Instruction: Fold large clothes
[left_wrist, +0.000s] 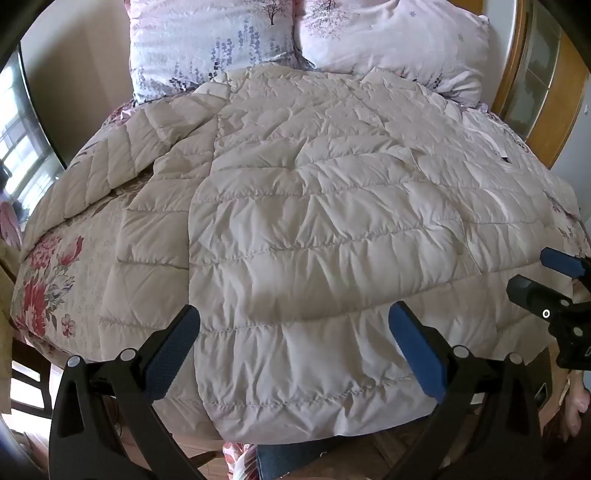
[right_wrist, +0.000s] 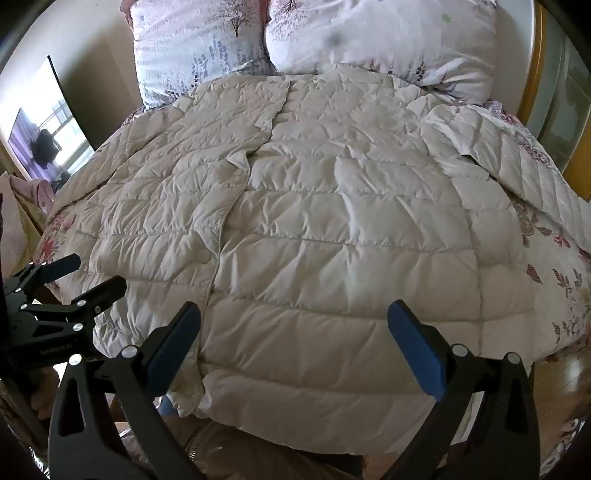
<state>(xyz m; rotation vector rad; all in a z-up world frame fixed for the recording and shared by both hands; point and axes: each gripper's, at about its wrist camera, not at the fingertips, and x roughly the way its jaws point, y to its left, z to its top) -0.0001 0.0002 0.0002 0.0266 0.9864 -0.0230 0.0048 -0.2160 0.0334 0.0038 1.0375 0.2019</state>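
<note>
2 claws are hovering at the near edge of the bed, both with jaws spread wide apart and gripping nothing. The left claw (left_wrist: 293, 345) is hanging over the hem of the cream quilted down coat (left_wrist: 314, 229), and the right claw (right_wrist: 293, 345) is hanging over the same hem further right. The coat is lying spread flat across the bed, its front panel overlapping the other one, with 1 sleeve (left_wrist: 110, 173) stretching out to the left. Beneath it, the floral bedspread (left_wrist: 48, 273) is showing. Beyond the collar, 2 floral pillows (left_wrist: 207, 44) are leaning at the head.
</note>
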